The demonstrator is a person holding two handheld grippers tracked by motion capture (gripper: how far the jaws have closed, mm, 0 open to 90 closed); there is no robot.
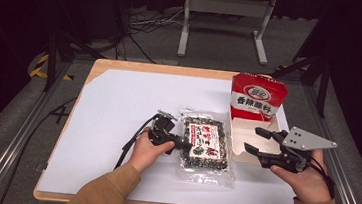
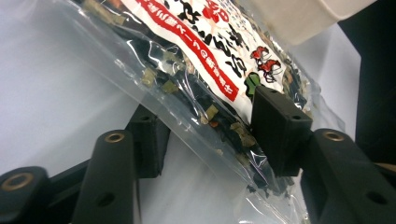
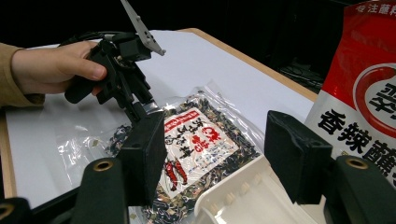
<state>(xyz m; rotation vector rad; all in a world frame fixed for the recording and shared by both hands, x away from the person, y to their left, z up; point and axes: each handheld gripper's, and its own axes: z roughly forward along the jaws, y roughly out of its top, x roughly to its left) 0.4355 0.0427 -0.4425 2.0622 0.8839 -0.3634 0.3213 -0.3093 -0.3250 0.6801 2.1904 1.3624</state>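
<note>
A clear plastic packet of dark dried seaweed mix with a white and red printed label [image 1: 206,145] lies flat on the white sheet covering the wooden tabletop [image 1: 119,101], near the middle and toward the person's side. The left gripper [image 1: 179,144] comes in at the packet's left edge, held in the person's left hand [image 1: 148,151]; in the left gripper view [image 2: 210,140] its two black jaws stand either side of the packet's transparent edge, one above the film and one beneath it, with the plastic running between them, though whether the pads actually press the film cannot be told. In the right gripper view the left gripper [image 3: 144,109] meets the far edge of the packet [image 3: 196,144]. The right gripper [image 1: 258,141], carrying a grey three-cornered plate on top, is held in the right hand [image 1: 307,182] just right of the packet, jaws spread wide and holding nothing, over the rim of a shallow white plastic tray [image 1: 242,133]. In its own view the right gripper [image 3: 215,168] frames that tray's corner [image 3: 243,196]. A red and white printed bag with black characters [image 1: 258,97] stands upright at the tray's far end
</note>
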